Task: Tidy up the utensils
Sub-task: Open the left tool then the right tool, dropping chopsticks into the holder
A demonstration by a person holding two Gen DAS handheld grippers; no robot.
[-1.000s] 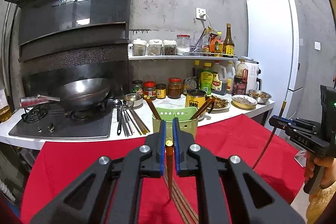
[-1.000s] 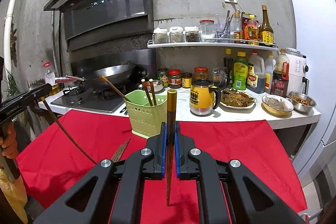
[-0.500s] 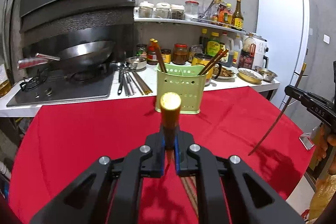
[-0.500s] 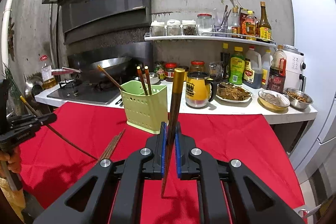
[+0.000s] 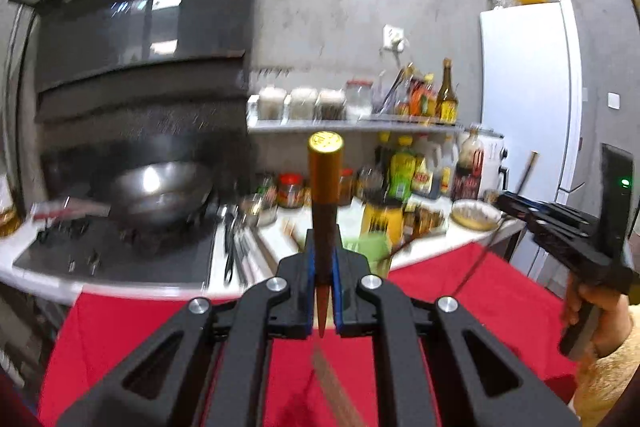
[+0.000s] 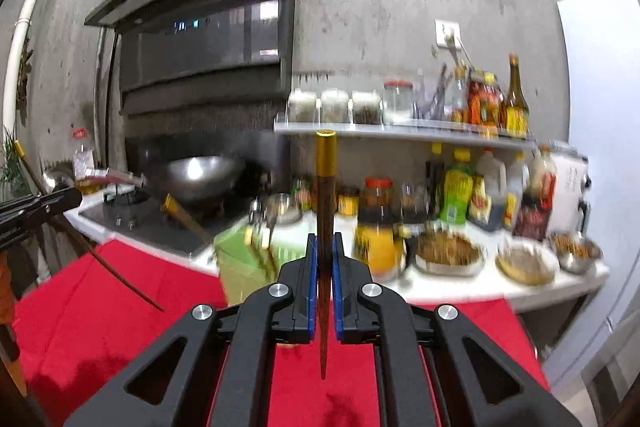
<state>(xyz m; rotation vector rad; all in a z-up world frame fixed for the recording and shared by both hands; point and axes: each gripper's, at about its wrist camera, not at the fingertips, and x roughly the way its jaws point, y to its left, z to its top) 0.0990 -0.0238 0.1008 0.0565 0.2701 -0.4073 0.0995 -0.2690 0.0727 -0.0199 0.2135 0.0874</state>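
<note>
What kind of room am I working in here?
A home kitchen, by the look of it: a wok sits on a gas stove under a range hood, a shelf holds jars and sauce bottles, and a white fridge stands at the right.

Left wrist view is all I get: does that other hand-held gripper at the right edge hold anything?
Observer: Yes. The right hand-held gripper is shut on the right chopstick, which stands upright with its gold cap on top and its point toward the red cloth.
Operator: And the green thing half hidden behind my gripper?
Observer: It is a green holder, with leaning chopsticks standing in it.
Operator: How does my own chopstick look from there?
Observer: The left hand-held gripper holds the left chopstick slanted, with the gold end up and the point low over the cloth.
</note>
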